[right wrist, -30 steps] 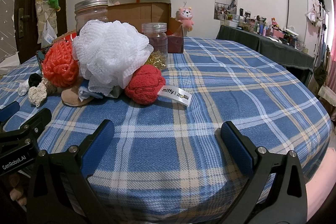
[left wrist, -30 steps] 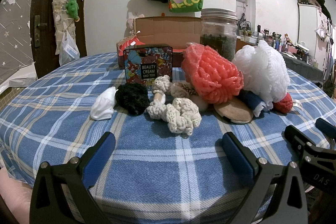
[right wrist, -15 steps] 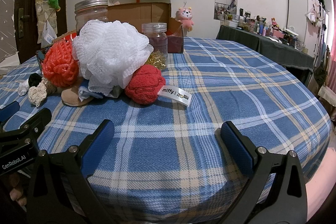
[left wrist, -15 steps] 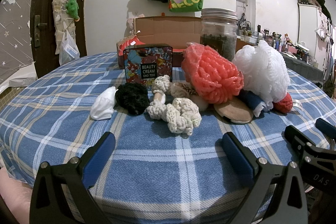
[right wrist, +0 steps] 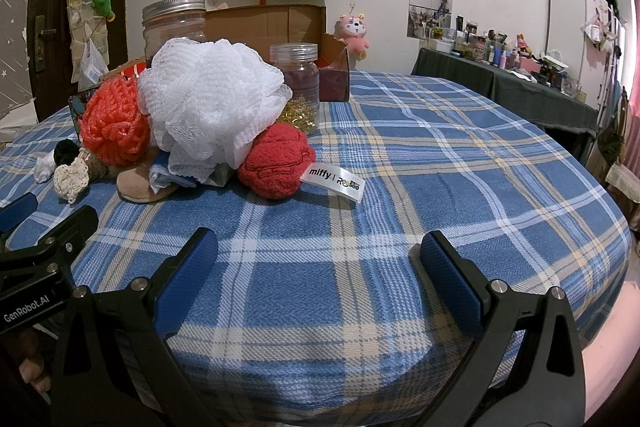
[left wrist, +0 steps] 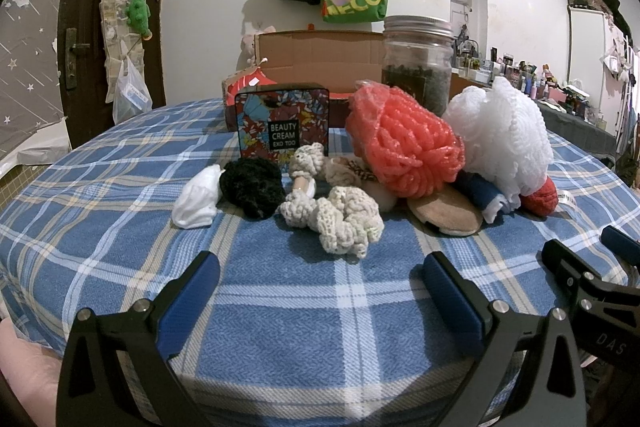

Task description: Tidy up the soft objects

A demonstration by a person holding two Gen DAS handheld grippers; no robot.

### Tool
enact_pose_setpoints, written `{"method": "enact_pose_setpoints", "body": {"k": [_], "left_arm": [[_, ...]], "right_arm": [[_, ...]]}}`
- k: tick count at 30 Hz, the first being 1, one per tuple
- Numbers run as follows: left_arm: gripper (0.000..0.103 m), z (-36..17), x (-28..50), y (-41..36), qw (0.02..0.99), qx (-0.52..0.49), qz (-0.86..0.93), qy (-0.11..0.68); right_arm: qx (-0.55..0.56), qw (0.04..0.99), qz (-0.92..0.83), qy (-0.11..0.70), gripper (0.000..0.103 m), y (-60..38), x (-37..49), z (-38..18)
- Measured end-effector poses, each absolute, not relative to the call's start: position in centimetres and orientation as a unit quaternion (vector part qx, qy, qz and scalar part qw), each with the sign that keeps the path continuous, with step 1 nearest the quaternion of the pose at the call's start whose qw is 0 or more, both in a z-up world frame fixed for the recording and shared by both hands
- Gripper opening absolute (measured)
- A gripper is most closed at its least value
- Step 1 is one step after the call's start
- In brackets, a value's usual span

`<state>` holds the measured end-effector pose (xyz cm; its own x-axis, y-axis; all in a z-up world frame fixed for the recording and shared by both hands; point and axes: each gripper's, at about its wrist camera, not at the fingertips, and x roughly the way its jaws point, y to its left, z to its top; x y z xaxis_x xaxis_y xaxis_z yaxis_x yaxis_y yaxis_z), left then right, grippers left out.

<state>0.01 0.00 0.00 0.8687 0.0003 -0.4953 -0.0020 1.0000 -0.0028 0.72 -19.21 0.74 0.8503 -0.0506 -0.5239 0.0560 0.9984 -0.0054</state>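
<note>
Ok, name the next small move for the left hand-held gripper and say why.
Probably ease the left hand-held gripper forward to the cream crochet piece: its jaws are open and empty, and that piece lies nearest, straight ahead, at the pile's front.

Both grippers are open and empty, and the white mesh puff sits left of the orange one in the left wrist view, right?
Not quite. In the left wrist view the white mesh puff sits right of the orange one. Left gripper and right gripper are open and empty.

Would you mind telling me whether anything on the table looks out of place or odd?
The soft things lie heaped, unsorted: a white mesh pouf sits on a red plush and a tan pad. Nothing looks spilled or damaged.
</note>
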Motion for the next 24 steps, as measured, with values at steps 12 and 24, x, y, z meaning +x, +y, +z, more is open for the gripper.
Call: {"method": "enact_pose_setpoints", "body": {"k": [12, 24], "left_arm": [[0.103, 0.0, 0.0, 0.0, 0.966, -0.002, 0.0, 0.257], [0.103, 2.3, 0.4, 1.5, 0.966, -0.02, -0.028, 0.256]], "right_arm": [[0.006, 0.961, -0.026, 0.274, 0.103, -19.1, 0.8, 0.7], [0.046, 0.965, 0.01, 0.258, 0.103, -20.4, 0.9, 3.5]]}}
